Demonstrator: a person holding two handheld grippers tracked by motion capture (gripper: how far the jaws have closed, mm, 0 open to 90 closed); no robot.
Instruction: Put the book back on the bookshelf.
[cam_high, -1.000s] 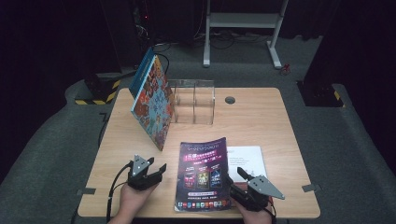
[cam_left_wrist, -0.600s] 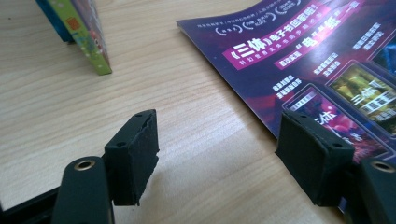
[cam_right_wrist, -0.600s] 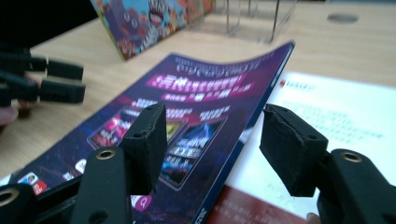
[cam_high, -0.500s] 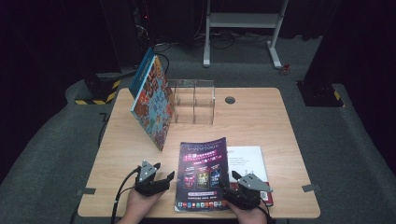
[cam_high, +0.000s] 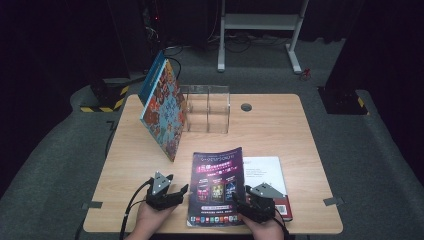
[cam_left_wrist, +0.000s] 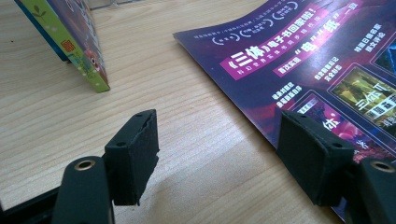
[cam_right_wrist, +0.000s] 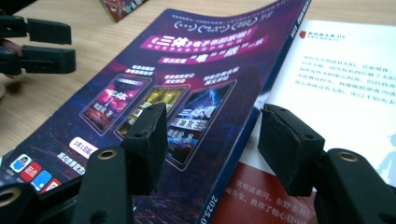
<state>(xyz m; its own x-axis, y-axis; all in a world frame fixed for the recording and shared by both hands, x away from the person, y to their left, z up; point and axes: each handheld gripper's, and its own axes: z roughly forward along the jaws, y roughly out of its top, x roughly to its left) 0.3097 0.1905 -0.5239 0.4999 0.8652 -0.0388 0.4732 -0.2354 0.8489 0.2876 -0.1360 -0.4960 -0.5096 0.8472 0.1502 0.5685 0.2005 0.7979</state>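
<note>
Purple magazine (cam_high: 217, 186), flat at the table's (cam_high: 280, 125) near edge, overlapping a white book (cam_high: 265, 172); left gripper (cam_left_wrist: 217, 154) and right gripper (cam_right_wrist: 212, 144) both open, empty, flanking it; step: approach; next: pinch its edges.

Left gripper (cam_high: 176, 191) low at the near edge, jaws apart, right gripper (cam_high: 241, 199) likewise, jaws just closing slightly

Black claw (cam_high: 181, 191), grey three-cornered top plate, black cable trailing.

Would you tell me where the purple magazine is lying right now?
In the high view, the purple magazine lies flat near the table's front edge, between both grippers, overlapping the white book.
</note>
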